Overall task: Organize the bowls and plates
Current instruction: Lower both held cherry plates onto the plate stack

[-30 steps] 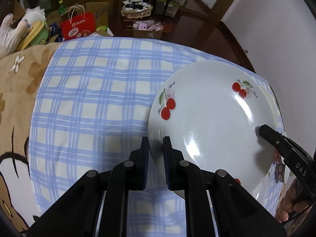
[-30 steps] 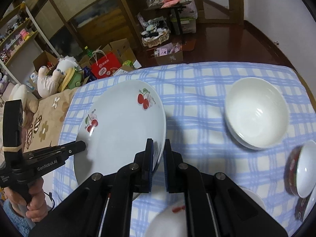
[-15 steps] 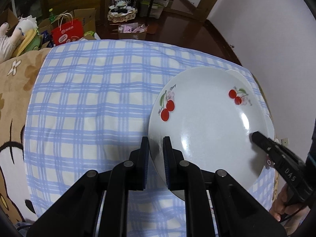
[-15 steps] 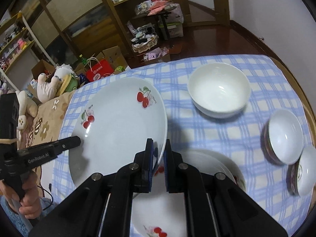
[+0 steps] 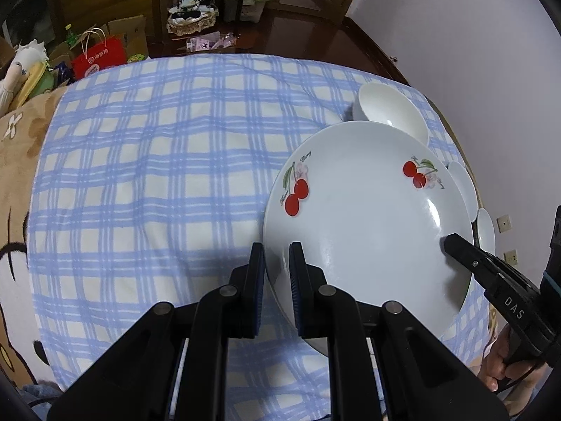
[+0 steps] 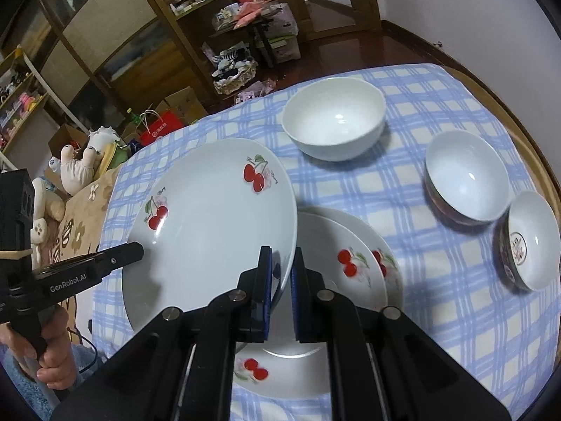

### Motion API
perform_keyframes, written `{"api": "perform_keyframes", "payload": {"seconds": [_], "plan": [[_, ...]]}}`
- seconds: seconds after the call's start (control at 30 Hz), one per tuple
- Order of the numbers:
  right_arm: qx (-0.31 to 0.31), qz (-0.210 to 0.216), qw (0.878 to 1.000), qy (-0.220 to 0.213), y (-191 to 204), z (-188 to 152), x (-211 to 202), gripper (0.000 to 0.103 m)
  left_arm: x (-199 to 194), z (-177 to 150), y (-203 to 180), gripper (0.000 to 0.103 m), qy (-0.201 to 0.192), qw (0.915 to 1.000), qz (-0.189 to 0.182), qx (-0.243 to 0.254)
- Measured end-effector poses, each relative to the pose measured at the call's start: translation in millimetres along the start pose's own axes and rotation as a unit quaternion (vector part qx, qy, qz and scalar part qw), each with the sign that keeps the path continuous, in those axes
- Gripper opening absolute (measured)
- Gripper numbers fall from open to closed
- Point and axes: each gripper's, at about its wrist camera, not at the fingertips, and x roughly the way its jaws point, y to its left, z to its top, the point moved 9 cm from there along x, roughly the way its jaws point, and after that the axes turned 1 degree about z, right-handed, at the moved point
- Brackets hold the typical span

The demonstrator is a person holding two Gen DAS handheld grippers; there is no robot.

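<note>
Right wrist view: your right gripper (image 6: pixel 280 291) is clamped narrow on the near rim of the cherry plate (image 6: pixel 210 224). Your left gripper (image 6: pixel 135 251) is pinched on the opposite rim, off to the tool's left. So the plate is carried two-handed, clear of the cloth.

What changed over the last second: the plate has travelled sideways across the table. A second ago only the big white bowl (image 6: pixel 333 122) and one small bowl showed past the fingers. Now the stack of cherry plates (image 6: pixel 354 263) sits directly under and just right of your right tool, partly covered by the carried plate. Grip looks the same at both ends.

Further out to the tool's right: two small dark-sided bowls (image 6: pixel 466 179), close together. Big white bowl is ahead, beyond the stack.

Left wrist view confirms it: left gripper (image 5: pixel 277 277) pinching the plate rim (image 5: pixel 364 217), right tool at the far edge, blue check tablecloth (image 5: pixel 157 161) bare to the left.

My read: you're nearly over the stack. Remaining overlap is partial, so shift a bit further right, then lower level. Uneven descent risks clipping the stack's rim.
</note>
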Motion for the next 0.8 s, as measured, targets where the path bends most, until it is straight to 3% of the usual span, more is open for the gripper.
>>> {"api": "perform_keyframes", "payload": {"seconds": [0.8], "plan": [[0.024, -0.026, 0.999, 0.007, -60, -49, 9, 0.010, 67, -41, -42, 0.013, 0.079, 0.9948, 0.022, 0.059]]}}
